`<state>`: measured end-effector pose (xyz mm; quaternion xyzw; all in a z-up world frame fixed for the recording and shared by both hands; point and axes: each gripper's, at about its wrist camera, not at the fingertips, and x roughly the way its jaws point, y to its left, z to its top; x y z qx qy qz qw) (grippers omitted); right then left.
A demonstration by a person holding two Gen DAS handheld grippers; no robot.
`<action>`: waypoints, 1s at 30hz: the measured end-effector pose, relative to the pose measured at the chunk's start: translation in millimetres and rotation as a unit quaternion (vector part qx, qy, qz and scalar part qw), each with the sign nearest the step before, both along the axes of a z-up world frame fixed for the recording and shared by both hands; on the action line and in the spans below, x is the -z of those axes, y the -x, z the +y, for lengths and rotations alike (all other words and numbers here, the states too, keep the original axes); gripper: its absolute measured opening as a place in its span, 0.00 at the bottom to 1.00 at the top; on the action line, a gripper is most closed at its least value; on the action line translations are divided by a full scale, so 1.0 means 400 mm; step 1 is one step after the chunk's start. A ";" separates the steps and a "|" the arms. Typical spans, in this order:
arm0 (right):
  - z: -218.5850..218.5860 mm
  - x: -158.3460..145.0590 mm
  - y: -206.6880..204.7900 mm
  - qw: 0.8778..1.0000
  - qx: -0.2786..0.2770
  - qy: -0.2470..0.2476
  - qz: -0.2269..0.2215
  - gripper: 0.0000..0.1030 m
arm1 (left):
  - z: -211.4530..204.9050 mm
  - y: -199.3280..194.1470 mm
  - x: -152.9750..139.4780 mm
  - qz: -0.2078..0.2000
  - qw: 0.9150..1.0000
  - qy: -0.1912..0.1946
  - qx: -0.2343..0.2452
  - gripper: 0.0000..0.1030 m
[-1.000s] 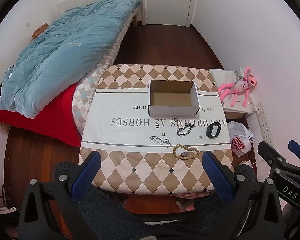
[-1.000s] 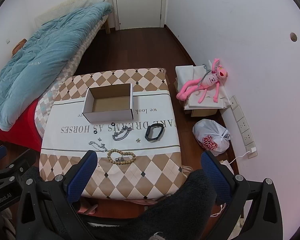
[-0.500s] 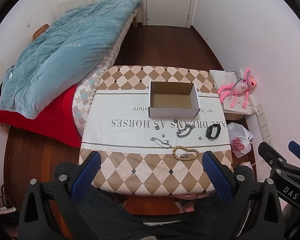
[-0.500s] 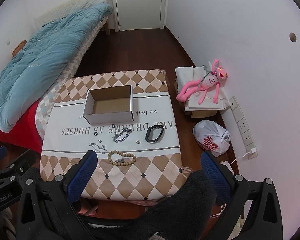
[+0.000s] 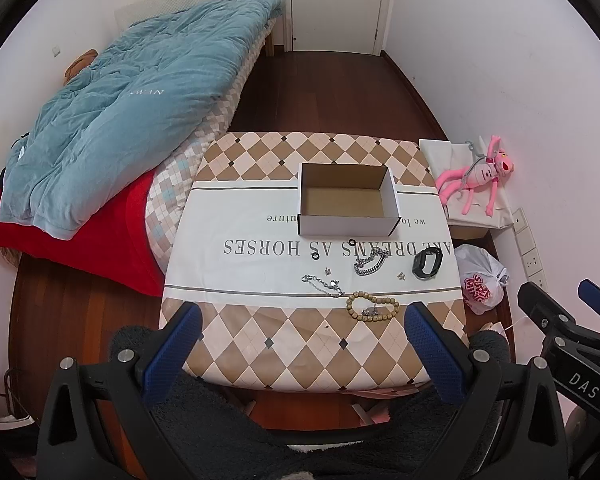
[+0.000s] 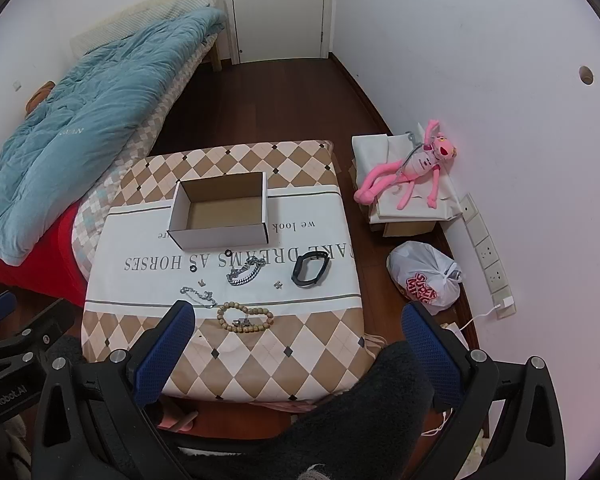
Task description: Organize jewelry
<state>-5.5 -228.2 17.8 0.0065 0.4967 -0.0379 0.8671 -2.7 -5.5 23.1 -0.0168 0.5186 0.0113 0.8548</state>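
An empty cardboard box (image 5: 347, 204) (image 6: 221, 209) stands on the table, open side up. In front of it lie a wooden bead bracelet (image 5: 373, 307) (image 6: 245, 316), a thick silver chain (image 5: 371, 261) (image 6: 245, 272), a thin silver chain (image 5: 322, 283) (image 6: 198, 296), a black band (image 5: 427, 263) (image 6: 310, 269), two small black rings (image 5: 315, 256) (image 6: 193, 269) and tiny studs. My left gripper (image 5: 300, 344) and right gripper (image 6: 296, 336) hang open above the table's near edge, holding nothing, well short of the jewelry.
The table wears a checked cloth (image 5: 284, 344) with printed letters. A bed with a blue quilt (image 5: 120, 120) is to the left. A pink plush toy (image 6: 416, 168) on a box and a white plastic bag (image 6: 424, 276) sit by the right wall. Dark fuzzy sleeves (image 6: 380, 408) fill the bottom.
Both views have drifted slightly back and up, so the table sits a little lower in frame. Nothing on the table has moved and both grippers stay open.
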 end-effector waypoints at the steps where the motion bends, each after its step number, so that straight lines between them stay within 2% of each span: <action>1: -0.001 0.001 0.001 1.000 0.000 -0.001 0.000 1.00 | -0.001 -0.001 -0.001 0.000 1.000 0.000 0.000 1.00; 10: 0.002 0.012 -0.002 1.000 0.003 -0.003 0.003 1.00 | 0.010 -0.015 0.025 0.005 1.000 -0.005 0.000 1.00; 17: -0.034 0.068 -0.052 0.999 0.026 -0.010 0.016 1.00 | 0.015 -0.073 0.110 0.019 1.000 -0.020 -0.009 1.00; 22: -0.079 0.162 -0.112 0.998 0.051 -0.018 0.043 1.00 | 0.002 -0.125 0.197 0.039 0.998 -0.039 -0.010 1.00; 25: -0.096 0.245 -0.146 0.995 0.057 -0.029 0.073 1.00 | -0.011 -0.155 0.260 0.049 0.997 -0.061 -0.007 1.00; 30: -0.118 0.377 -0.185 0.991 0.072 -0.043 0.107 0.99 | -0.026 -0.199 0.384 0.091 0.992 -0.082 -0.002 1.00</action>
